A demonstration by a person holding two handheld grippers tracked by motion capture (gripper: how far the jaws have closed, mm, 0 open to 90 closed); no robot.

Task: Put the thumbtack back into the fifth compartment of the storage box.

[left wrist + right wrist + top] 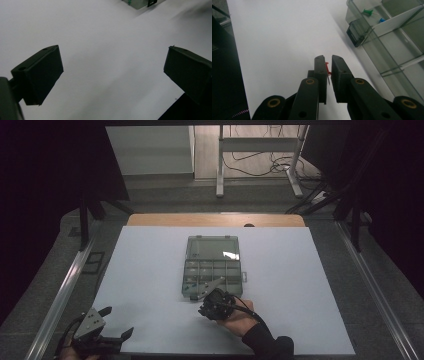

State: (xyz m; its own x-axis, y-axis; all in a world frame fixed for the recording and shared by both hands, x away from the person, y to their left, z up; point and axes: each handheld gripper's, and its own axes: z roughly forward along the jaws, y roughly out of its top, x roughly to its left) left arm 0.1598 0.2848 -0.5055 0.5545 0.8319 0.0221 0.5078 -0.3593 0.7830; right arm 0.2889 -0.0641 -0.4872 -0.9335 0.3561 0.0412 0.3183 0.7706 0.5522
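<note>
My right gripper [328,68] was pinching a red pushpin [327,70] between its nearly closed jaws, its metal point aimed back toward the camera. In the high view that gripper [209,304] sat at the near edge of the clear compartment box [213,266], roughly at the worktop's centre. In the right gripper view the box [387,45] lay at 2 o'clock, holding a green pin [368,11] and a blue pin [382,19], with a black latch [355,33] on its side. My left gripper [107,322] hovered at 7 o'clock, jaws spread wide, holding nothing. A white sheet [150,285] covered the wooden worktop [215,220]. Beyond, at 12 o'clock, stood a white frame [260,150] among loose cables [280,167] on a dim floor.
</note>
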